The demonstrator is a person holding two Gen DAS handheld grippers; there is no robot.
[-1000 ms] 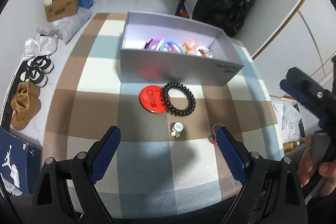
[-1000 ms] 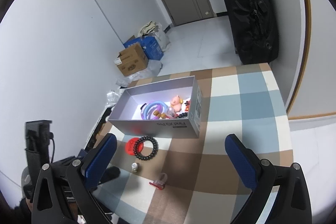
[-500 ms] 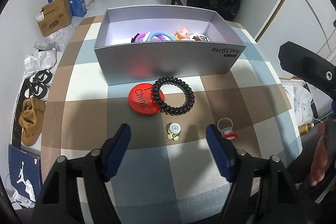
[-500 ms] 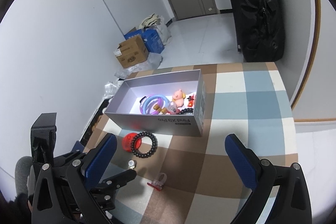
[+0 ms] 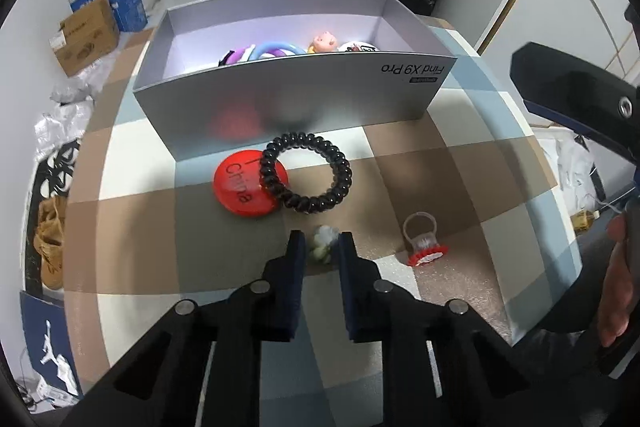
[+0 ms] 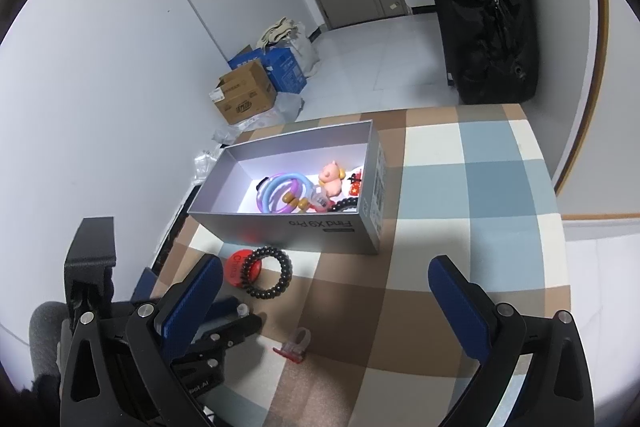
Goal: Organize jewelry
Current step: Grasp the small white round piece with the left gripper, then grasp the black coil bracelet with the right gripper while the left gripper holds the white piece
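1. The left gripper (image 5: 322,247) has just been closing, and its blue fingers (image 5: 297,255) now pinch a small pale trinket (image 5: 322,244) that sits on the checked cloth (image 5: 132,227).
2. The left view shows the trinket up close, though it is blurry. In the right view it is only a tiny white bit at the tip of the left gripper.
3. The right gripper (image 6: 325,297) hangs above the cloth with its jaws spread wide and nothing between them.
4. A black bead bracelet (image 5: 306,172) lies just in front of the grey box (image 5: 300,95). One side of it rests on a red round badge (image 5: 246,183).
5. A clear ring with a red base (image 5: 422,241) lies alone on the cloth, to the right of the pinched trinket.
6. Only the right view looks well down into the box. There you see blue and purple rings (image 6: 282,191), a pink pig toy (image 6: 332,179) and more black beads (image 6: 344,203).
7. The left view sees only the tops of those things over the near wall.
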